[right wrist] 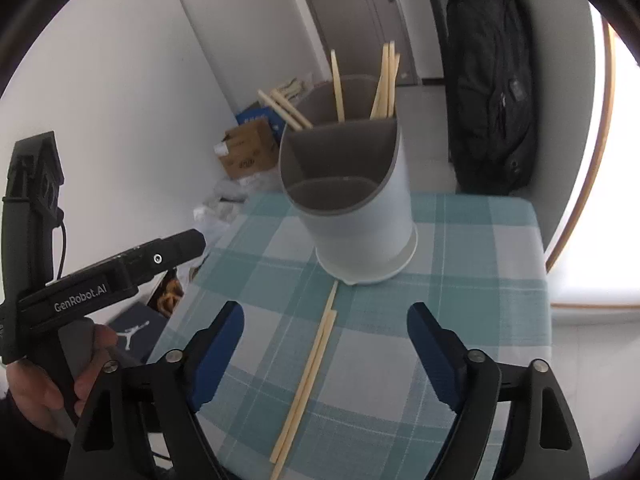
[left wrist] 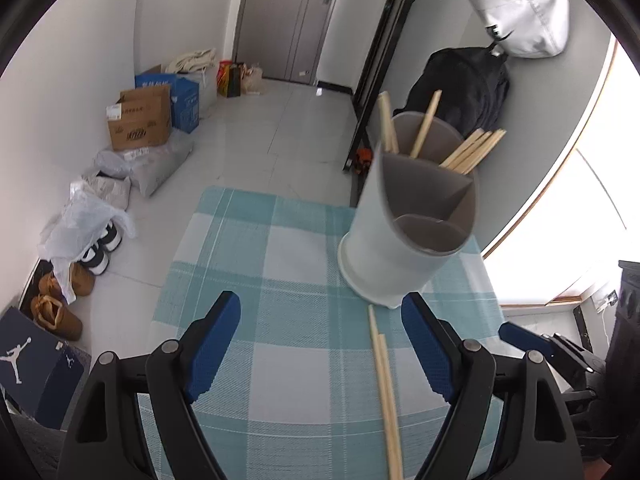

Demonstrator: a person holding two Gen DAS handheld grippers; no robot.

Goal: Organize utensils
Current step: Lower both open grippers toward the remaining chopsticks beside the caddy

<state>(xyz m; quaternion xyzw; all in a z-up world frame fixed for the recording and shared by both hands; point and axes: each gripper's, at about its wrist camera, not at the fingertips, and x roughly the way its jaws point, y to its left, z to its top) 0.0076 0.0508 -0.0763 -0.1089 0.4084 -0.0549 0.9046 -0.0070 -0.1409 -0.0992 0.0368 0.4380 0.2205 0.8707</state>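
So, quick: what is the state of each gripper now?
Left gripper: open, holding nothing.
Right gripper: open, holding nothing; chopsticks lie on the table between its fingers.

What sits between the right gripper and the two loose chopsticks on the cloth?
Nothing visible. The right gripper is open above the chopsticks, which lie bare on the checked cloth, tips reaching toward the holder.

Teal-and-white plaid tablecloth (left wrist: 280, 264), white holder (right wrist: 360, 236), pale chopsticks (right wrist: 308, 380)
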